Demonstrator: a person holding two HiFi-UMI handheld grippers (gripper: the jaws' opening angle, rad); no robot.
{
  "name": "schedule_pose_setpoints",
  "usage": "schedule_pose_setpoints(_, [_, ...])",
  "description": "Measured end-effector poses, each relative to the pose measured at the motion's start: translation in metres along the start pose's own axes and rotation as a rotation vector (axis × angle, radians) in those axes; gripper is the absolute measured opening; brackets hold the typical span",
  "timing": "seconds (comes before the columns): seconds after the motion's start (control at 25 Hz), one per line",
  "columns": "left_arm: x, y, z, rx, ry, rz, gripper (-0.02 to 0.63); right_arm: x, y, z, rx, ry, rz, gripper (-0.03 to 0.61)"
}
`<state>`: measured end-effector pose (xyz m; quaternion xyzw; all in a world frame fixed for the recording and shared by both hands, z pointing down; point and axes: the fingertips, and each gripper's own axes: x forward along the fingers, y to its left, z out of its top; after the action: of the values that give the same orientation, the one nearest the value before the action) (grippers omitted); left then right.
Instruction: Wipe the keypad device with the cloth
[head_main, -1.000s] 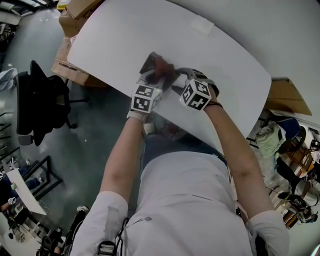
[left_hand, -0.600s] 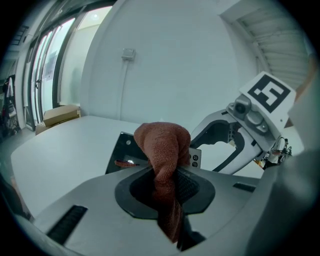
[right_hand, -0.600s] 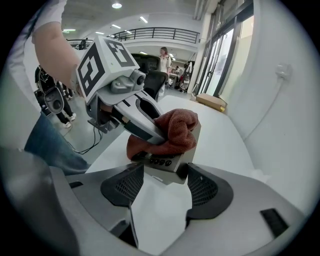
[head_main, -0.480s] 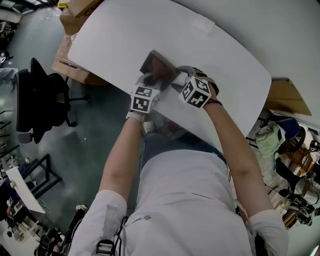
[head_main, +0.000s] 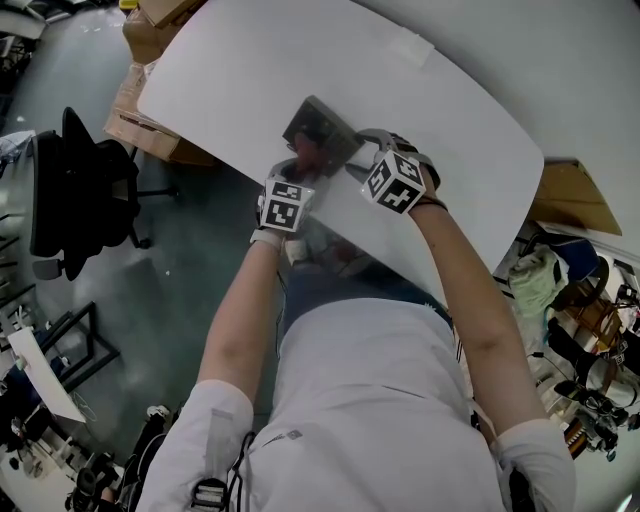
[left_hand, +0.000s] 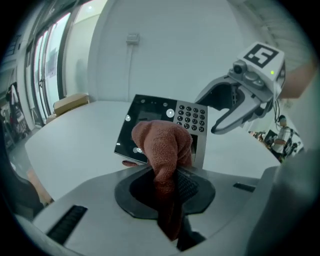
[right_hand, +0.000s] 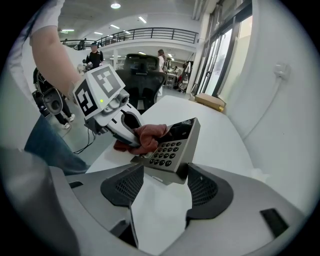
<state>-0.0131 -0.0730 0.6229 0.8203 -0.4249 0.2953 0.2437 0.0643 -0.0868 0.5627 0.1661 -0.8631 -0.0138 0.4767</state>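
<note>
The keypad device is a dark panel with a glossy screen and a grey number pad, tilted up off the white table. My right gripper is shut on its keypad end, with both pads against its sides. My left gripper is shut on a reddish-brown cloth, which bunches against the screen's lower left part. In the head view the left gripper sits at the device's near left and the right gripper at its near right. The cloth hides part of the screen.
A small white patch lies far back on the table. The table's near edge runs just under both grippers. Cardboard boxes sit off the table's left end, a black office chair stands at the left, and a brown board lies at the right.
The left gripper has drawn the cloth from the middle of the screen back toward the near left edge. More of the dark screen shows now. The right gripper has stayed in place.
</note>
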Motion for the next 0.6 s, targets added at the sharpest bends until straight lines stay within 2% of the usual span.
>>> schedule_pose_setpoints(0.12, [0.003, -0.001, -0.011, 0.121, 0.069, 0.058, 0.063, -0.001, 0.0, -0.001, 0.0, 0.002, -0.002, 0.247])
schedule_pose_setpoints(0.2, [0.003, -0.003, -0.014, 0.16, 0.087, 0.089, 0.061, -0.001, 0.001, -0.001, -0.003, 0.004, -0.005, 0.247])
schedule_pose_setpoints(0.48, [0.004, 0.0, -0.015, 0.134, 0.081, 0.081, 0.061, 0.001, 0.0, 0.0, 0.005, 0.0, -0.013, 0.247])
schedule_pose_setpoints(0.6, [0.002, 0.0, -0.016, 0.067, 0.102, 0.048, 0.063, 0.001, 0.0, -0.001, -0.008, 0.01, -0.016, 0.247])
